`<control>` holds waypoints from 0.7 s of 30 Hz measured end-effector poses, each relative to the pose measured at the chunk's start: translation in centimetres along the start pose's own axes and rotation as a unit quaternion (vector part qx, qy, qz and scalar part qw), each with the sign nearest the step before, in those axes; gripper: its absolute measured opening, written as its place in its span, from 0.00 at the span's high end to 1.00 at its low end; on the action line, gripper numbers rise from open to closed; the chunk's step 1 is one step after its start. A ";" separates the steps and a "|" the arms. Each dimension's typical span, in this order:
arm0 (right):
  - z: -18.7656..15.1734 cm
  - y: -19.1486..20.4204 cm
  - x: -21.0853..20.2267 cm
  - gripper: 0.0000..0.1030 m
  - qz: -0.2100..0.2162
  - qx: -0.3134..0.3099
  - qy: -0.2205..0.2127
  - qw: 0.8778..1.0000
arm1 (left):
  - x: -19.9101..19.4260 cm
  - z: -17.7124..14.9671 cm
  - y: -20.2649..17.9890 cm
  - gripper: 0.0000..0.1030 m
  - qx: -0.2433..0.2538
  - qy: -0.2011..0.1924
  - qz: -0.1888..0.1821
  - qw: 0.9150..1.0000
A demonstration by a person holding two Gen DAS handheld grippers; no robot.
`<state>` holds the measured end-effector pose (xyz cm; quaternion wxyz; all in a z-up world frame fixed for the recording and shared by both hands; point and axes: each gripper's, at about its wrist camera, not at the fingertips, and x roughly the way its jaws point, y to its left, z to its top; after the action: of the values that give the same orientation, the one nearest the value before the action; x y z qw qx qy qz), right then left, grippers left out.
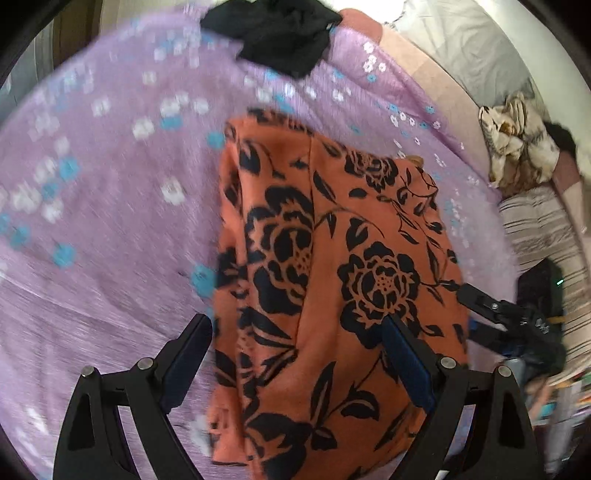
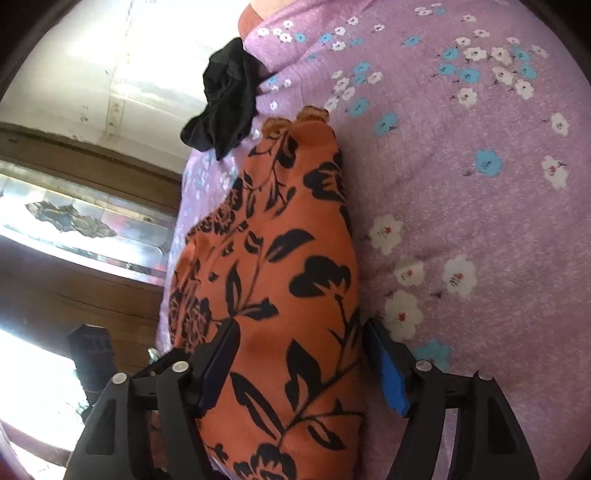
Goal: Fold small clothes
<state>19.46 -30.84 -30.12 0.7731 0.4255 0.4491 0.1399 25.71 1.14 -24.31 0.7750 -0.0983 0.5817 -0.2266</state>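
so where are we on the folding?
Done: the orange floral garment already lies doubled lengthwise on the lilac bedsheet. In hand: both tongs stand open over it, left and right, neither pinching cloth. Left: any further fold on it, plus the crumpled black garment, untouched at the far edge.

Left tongs (image 1: 297, 354) apparently open; right tongs (image 2: 301, 363) spread wide.
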 end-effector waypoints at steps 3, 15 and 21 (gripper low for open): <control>0.1 0.2 0.8 0.28 0.014 0.006 -0.006 1.000 | 0.1 0.0 -0.1 0.10 -0.011 -0.006 -0.013 1.000; -1.5 4.1 -0.7 0.64 -0.040 -0.091 -0.056 0.993 | 0.1 -0.3 -3.5 0.50 0.015 -0.046 0.041 0.998; -2.8 5.1 -5.4 0.66 -0.068 -0.137 -0.105 0.983 | -0.6 -2.1 -7.1 0.61 0.049 -0.059 0.022 0.997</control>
<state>15.05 -29.52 -23.72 0.8748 0.2962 0.3697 0.1018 21.86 -4.59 -21.44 0.8167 -0.0606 0.5252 -0.2313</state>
